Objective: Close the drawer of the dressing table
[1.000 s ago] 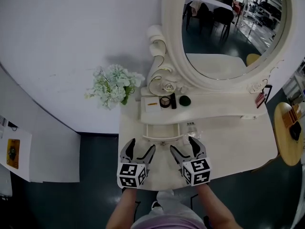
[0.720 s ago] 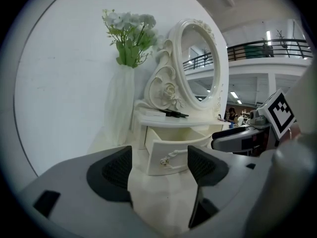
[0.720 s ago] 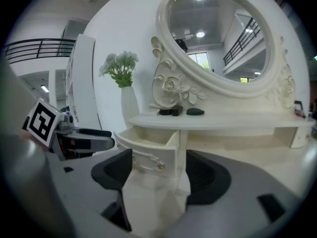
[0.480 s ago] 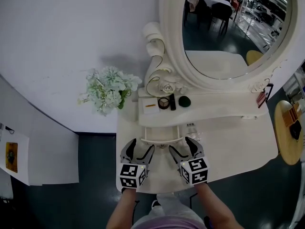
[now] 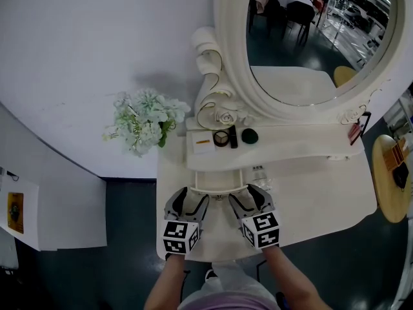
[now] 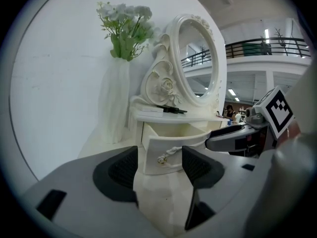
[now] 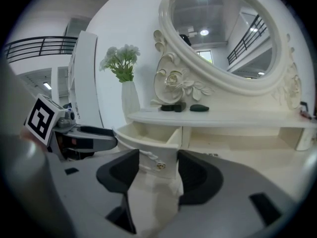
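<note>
I hold two grippers, the left gripper (image 5: pixel 188 200) and the right gripper (image 5: pixel 248 199), side by side just before the one drawer (image 5: pixel 219 181), which stands pulled out under the shelf of the dressing table (image 5: pixel 322 196). One knob (image 6: pixel 161 159) sits on its front. Both pairs of jaws are closing, part open, pinching nothing. One mirror (image 5: pixel 310 37), one bunch of flowers (image 5: pixel 145 116). A second ago my jaws gaped wider
</note>
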A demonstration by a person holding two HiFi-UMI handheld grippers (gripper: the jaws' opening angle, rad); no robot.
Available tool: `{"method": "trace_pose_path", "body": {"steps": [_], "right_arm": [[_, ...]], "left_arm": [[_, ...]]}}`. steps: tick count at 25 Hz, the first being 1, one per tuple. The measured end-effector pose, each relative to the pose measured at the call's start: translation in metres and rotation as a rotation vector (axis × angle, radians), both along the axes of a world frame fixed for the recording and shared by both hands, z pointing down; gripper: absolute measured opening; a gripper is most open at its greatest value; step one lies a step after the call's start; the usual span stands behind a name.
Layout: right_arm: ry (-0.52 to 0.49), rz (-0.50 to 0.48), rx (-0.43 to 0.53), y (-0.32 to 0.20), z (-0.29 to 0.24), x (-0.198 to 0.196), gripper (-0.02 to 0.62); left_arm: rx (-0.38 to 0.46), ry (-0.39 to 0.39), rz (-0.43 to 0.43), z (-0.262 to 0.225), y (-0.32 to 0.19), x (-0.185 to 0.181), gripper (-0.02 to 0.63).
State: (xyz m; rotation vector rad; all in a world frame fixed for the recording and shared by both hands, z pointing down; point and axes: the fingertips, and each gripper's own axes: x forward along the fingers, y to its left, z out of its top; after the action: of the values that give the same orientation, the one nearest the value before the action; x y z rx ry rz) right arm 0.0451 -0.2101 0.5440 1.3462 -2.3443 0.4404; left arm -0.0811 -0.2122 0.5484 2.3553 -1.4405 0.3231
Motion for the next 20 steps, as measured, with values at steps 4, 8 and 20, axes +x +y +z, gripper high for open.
{"method": "trace_pose_path", "body": {"steps": [4,8,20], "right_arm": [[0.001,-0.002,0.004,-0.0003,0.0008,0.0005,0.252],[0.006,-0.004,0.004,0.0000,0.0004,0.0002,0.252],[0.011,-0.006,0.006,-0.0032,0.0008,0.0002,0.252]], "left_arm": [[0.002,0.003,0.008,0.0005,0.0008,0.0027,0.261],[0.006,0.014,0.015,-0.0005,0.0018,0.0049,0.243],[-0.003,0.013,0.020,0.0002,-0.0004,0.0061,0.229]]}}
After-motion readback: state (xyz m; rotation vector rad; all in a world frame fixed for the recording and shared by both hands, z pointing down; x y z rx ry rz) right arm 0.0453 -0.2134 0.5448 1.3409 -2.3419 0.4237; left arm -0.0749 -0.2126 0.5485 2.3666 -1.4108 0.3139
